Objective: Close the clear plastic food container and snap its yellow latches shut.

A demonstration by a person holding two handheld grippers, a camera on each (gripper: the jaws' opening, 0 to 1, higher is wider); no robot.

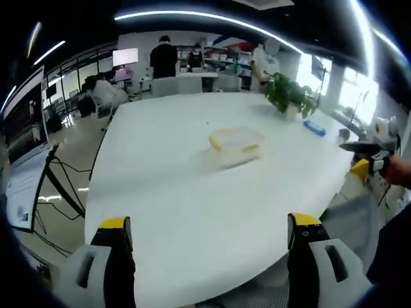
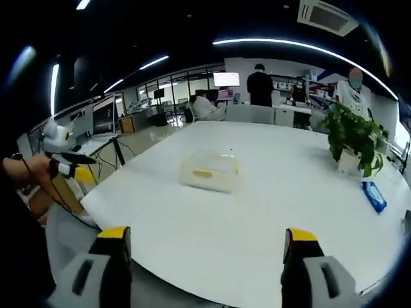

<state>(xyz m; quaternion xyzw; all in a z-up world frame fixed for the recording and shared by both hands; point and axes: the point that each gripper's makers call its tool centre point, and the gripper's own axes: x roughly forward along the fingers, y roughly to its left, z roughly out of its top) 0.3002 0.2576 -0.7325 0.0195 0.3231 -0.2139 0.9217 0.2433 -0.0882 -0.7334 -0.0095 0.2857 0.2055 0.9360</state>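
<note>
In the left gripper view, the left gripper (image 1: 209, 234) hangs over the near edge of a large white table (image 1: 192, 212), its two yellow-tipped jaws spread wide apart with nothing between them. The clear plastic food container (image 1: 236, 145) sits well ahead of it, out in the middle of the table, and yellow latches (image 1: 217, 144) show along its sides. Whether the lid is fully down cannot be told at this range. Beyond the container, a potted plant (image 1: 290, 95) stands near the far right part of the table, and a small blue object (image 1: 314, 127) lies just beside it. At the right edge of this view the right gripper (image 1: 363, 154) is held in a hand (image 1: 399, 171), off the table's side.

In the right gripper view, the right gripper (image 2: 207, 237) also hovers at the table (image 2: 212, 244) edge with its jaws wide apart and empty. The container (image 2: 210, 171) rests near the centre of the table, well apart from the jaws. The plant (image 2: 352, 136) stands at the right, with the blue object (image 2: 374, 196) lying nearer the table's edge. At the left of this view the left gripper (image 2: 67, 157) is seen in a hand (image 2: 31, 172), away from the table. People (image 2: 260, 87) stand at desks in the background
</note>
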